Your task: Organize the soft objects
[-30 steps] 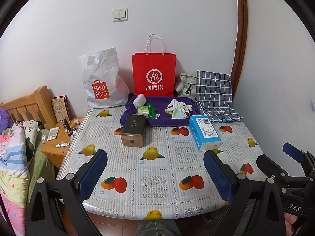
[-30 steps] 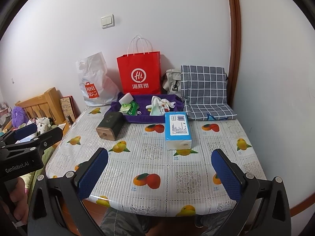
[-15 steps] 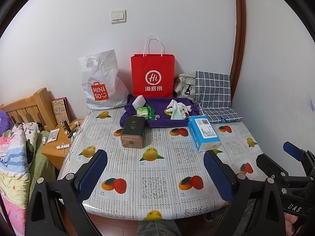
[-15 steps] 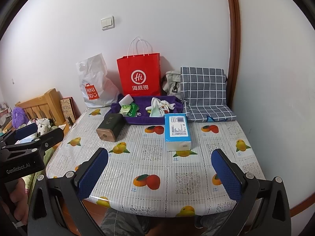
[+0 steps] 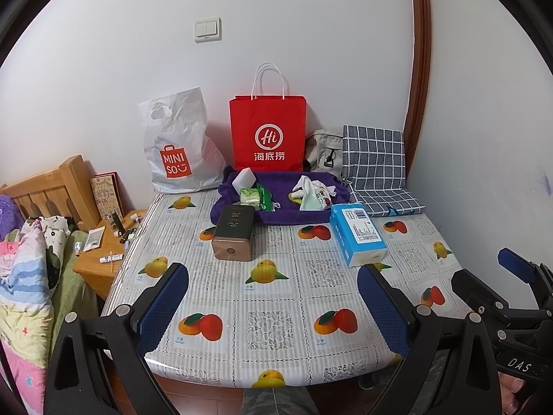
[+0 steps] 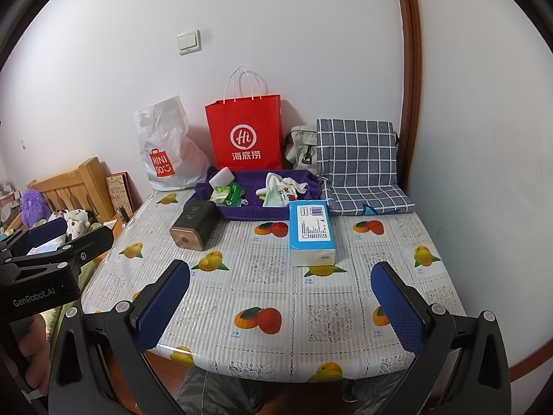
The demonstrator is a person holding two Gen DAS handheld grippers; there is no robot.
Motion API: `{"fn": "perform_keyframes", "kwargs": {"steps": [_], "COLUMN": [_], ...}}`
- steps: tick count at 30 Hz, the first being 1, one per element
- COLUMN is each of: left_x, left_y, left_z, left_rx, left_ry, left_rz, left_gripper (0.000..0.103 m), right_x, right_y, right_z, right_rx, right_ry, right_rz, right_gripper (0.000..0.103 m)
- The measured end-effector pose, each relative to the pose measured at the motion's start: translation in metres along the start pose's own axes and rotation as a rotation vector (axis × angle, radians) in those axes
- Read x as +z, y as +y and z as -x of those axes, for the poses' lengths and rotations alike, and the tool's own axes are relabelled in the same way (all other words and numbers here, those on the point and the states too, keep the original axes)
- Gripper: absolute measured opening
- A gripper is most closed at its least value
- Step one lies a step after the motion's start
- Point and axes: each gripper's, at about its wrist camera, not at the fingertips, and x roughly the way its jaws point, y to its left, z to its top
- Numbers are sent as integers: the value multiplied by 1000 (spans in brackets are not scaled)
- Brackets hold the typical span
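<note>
A purple cloth tray [image 5: 293, 217] [image 6: 242, 211] lies at the back of the table and holds a white sponge [image 5: 243, 180], green wipe packs [image 5: 254, 196] and a bunch of white socks [image 5: 312, 195] [image 6: 281, 190]. A blue tissue pack [image 5: 357, 233] [image 6: 312, 230] lies in front of the tray on the right. A dark tin box [image 5: 234, 237] [image 6: 195, 224] lies in front on the left. My left gripper [image 5: 273, 306] and right gripper [image 6: 280, 306] are open and empty above the table's near edge.
A red paper bag [image 5: 268, 135], a white Miniso bag [image 5: 178, 152], a grey bag [image 5: 321, 152] and a checked cushion [image 5: 376, 173] stand along the back wall. A wooden nightstand [image 5: 103, 259] and a bed with blankets [image 5: 24, 294] are to the left. The wall is close on the right.
Both grippers have drifted slightly, so the view shifts a little. Nothing on the table has moved, and both grippers stay open.
</note>
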Motion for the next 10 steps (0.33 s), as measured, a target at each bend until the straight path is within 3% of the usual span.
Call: {"fn": "perform_keyframes", "kwargs": {"steps": [10], "left_x": [6], "left_y": [5], "left_z": [-2], "left_rx": [-13], "left_ry": [-19], "left_rz": [5], "left_gripper": [99], "right_x": [-3], "right_y": [2], "right_z": [-2], "right_rx": [7], "right_ry": [-5], "right_rz": [0], "right_gripper": [103]}}
